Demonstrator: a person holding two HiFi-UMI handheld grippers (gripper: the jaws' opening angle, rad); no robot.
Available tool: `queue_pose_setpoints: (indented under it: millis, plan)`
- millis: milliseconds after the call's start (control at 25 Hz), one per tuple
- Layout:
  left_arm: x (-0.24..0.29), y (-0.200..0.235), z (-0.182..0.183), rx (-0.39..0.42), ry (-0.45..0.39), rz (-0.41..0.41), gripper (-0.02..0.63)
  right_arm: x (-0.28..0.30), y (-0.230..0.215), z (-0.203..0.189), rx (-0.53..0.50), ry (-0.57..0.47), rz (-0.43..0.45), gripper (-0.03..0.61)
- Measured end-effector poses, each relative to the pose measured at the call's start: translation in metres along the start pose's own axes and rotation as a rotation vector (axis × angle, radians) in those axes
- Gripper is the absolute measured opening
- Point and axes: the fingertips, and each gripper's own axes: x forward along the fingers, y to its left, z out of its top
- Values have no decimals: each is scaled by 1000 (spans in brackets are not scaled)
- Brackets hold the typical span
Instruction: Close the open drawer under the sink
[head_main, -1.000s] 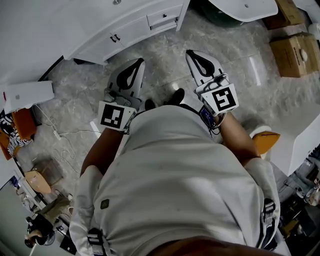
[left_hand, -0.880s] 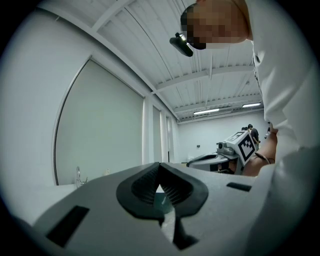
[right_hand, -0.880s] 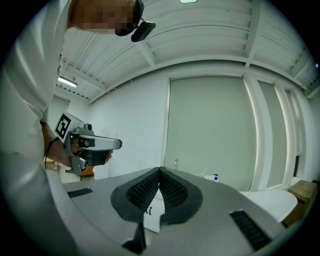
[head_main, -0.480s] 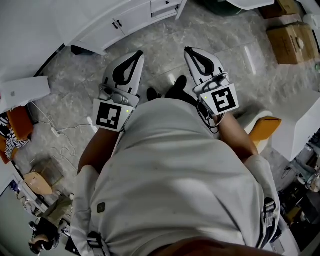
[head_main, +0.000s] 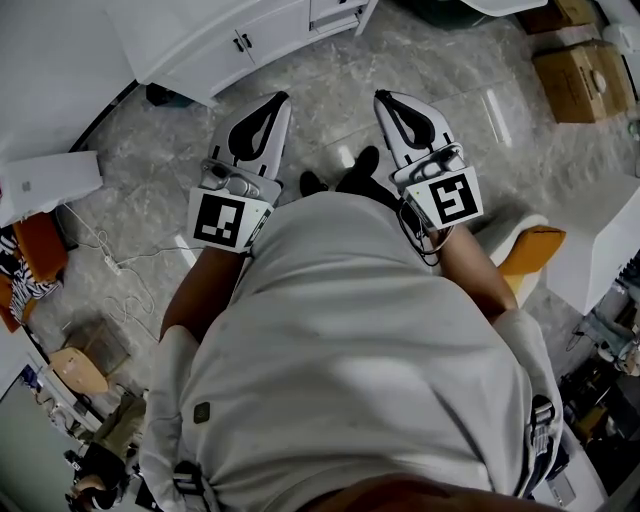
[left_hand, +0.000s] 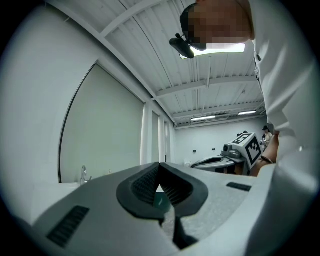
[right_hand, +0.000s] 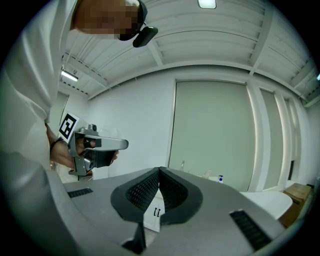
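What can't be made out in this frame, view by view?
- Head view: the cabinet is cut off by the top edge, so whether a drawer stands open cannot be told, and no sink shows.
- Left gripper view: the left gripper blocks the lower half, and what looks like a tap is too small to tell.
- Right gripper view: the right gripper hides the cabinet except for a sliver.

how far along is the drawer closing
Done: nothing clear. The white cabinet is cut off at the head view's top edge, so whether its drawer is open can't be told. In hand: nothing; left gripper and right gripper have jaws shut, empty, short of it. To do: reach, push.
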Motion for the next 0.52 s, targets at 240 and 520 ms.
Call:
queue_pose_setpoints:
  millis: [240,520]
  plan:
    - [-8,2,-1,-12,-12,-11,9,0,7,1,-15,3,-16,25]
    - [-17,-2,5,-19,-19,-23,9,-7,15,8,-16,7,-30,25]
